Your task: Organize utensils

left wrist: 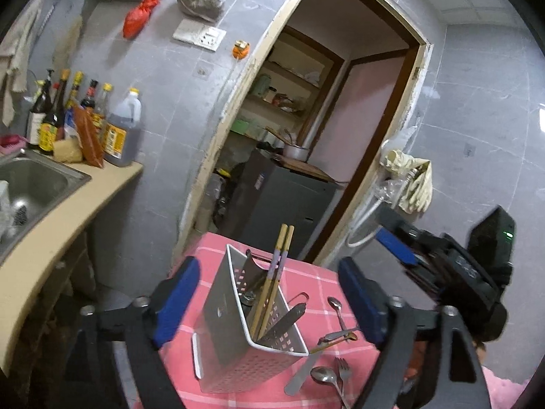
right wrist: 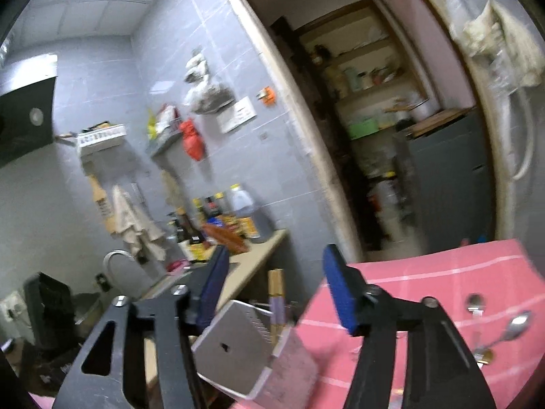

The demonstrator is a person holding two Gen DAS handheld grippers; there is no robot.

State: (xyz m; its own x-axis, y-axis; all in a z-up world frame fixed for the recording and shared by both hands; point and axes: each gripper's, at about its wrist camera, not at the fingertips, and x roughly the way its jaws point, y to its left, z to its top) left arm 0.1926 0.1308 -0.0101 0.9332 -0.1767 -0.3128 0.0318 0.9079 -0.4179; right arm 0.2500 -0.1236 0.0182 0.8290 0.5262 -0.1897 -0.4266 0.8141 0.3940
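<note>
A white perforated utensil holder (left wrist: 238, 327) stands on the pink checked tablecloth (left wrist: 306, 283). It holds a pair of chopsticks (left wrist: 272, 279) and some dark utensils. Spoons (left wrist: 335, 306), a fork (left wrist: 342, 369) and a knife (left wrist: 301, 373) lie loose on the cloth to its right. My left gripper (left wrist: 269, 301) is open and empty, above and astride the holder. My right gripper (right wrist: 276, 293) is open and empty, over the holder (right wrist: 238, 344), and also shows in the left wrist view (left wrist: 442, 262). Spoons (right wrist: 511, 327) lie at the right of the right wrist view.
A counter (left wrist: 51, 238) with a steel sink (left wrist: 30, 184) and several sauce bottles (left wrist: 78, 119) runs along the left. An open doorway (left wrist: 306, 136) leads to a room with shelves and a dark cabinet. A cloth (left wrist: 412, 184) hangs on the right wall.
</note>
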